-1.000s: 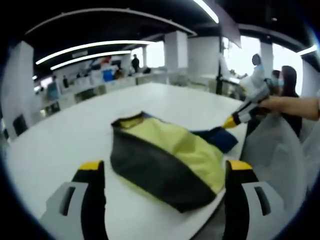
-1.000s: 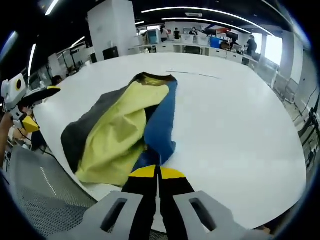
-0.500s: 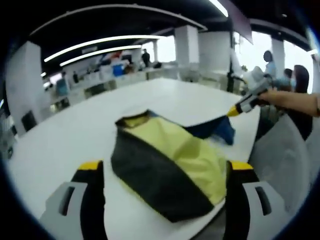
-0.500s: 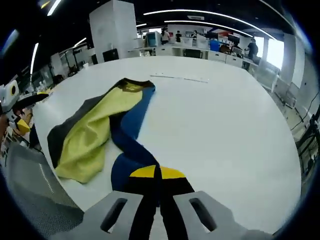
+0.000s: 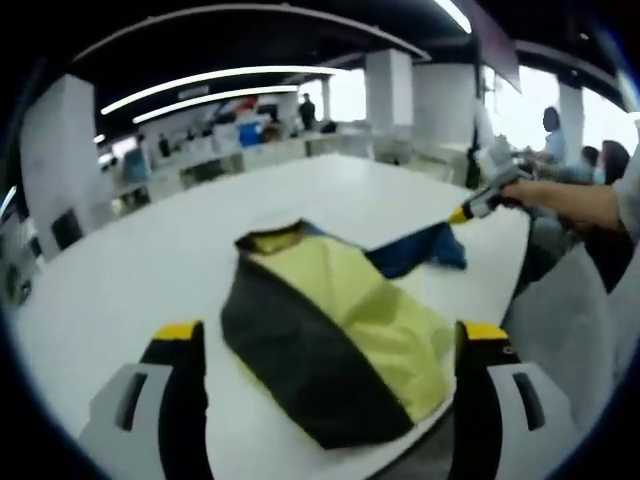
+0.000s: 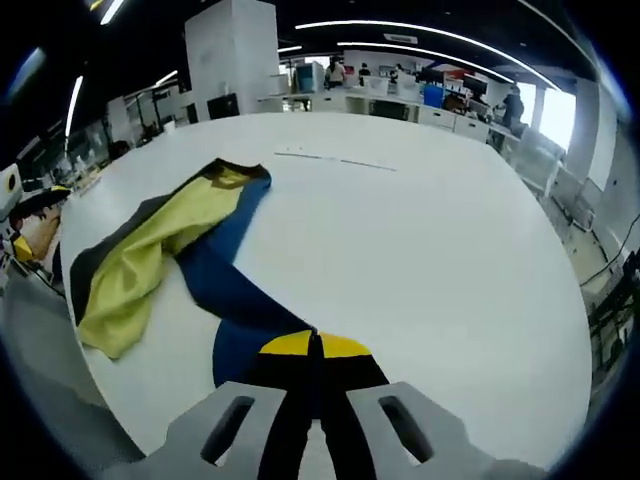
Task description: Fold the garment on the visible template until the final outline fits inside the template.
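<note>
A yellow, black and blue garment (image 5: pixel 340 340) lies crumpled near the edge of the white table (image 5: pixel 120 280). My left gripper (image 5: pixel 331 332) hovers over it, jaws wide open and empty, one on each side of the cloth. A blue part (image 5: pixel 415 250) of the garment stretches right to my right gripper (image 5: pixel 462 214), held by a person's hand. In the right gripper view, the right gripper (image 6: pixel 315 345) is shut on that blue part (image 6: pixel 235 300), and the yellow and black bulk (image 6: pixel 150 250) trails off to the left. The left gripper (image 6: pixel 20 215) shows at the far left.
Thin line marks (image 6: pixel 330 160) lie on the table (image 6: pixel 430 260) beyond the garment. A pale mesh chair (image 5: pixel 570 320) stands beside the table edge. People (image 5: pixel 550 130) stand at the right. Desks and pillars (image 6: pixel 225 60) fill the far background.
The right gripper has pulled the blue part away from the heap, drawing it out into a long strip. The yellow and black bulk stays put. The left gripper stays open above it.
</note>
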Tool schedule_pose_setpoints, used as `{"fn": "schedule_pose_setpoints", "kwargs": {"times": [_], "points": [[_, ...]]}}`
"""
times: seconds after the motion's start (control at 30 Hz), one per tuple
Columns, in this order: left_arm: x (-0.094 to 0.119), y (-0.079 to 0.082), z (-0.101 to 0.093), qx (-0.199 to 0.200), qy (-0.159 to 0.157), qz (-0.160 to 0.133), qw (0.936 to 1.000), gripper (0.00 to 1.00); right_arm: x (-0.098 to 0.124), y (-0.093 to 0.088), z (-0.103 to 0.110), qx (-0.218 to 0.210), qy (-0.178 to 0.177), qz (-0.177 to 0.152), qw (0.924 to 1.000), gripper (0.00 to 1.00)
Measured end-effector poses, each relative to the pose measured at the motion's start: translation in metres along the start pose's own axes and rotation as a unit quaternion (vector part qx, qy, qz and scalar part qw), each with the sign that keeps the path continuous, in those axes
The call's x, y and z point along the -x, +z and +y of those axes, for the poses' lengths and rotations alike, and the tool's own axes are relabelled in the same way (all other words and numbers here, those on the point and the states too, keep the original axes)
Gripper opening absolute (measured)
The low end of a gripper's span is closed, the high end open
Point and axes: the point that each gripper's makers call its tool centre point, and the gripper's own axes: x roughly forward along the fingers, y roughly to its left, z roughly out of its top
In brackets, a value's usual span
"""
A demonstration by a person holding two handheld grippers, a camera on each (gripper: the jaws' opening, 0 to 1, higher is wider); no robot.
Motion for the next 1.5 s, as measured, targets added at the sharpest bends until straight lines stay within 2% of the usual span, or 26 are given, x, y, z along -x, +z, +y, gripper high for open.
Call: {"fn": "schedule_pose_setpoints", "kwargs": {"times": [0.33, 0.8, 1.27, 1.5], "points": [[0.005, 0.001, -0.003, 0.011, 0.031, 0.006, 0.9994, 1.0, -0.01, 0.005, -0.026, 0.018, 0.003, 0.004, 0.9998, 0.01], [0.011, 0.001, -0.004, 0.025, 0.068, 0.011, 0.9973, 0.99, -0.029, 0.017, -0.087, 0.033, -0.02, 0.004, 0.9992, 0.01], [0.011, 0.001, -0.006, 0.03, 0.081, 0.024, 0.996, 0.99, -0.037, -0.005, -0.125, 0.023, -0.048, 0.03, 0.9981, 0.01], [0.012, 0.002, -0.004, 0.031, 0.087, 0.02, 0.9955, 0.97, -0.041, -0.014, -0.132, 0.015, -0.054, 0.036, 0.9978, 0.01]]}}
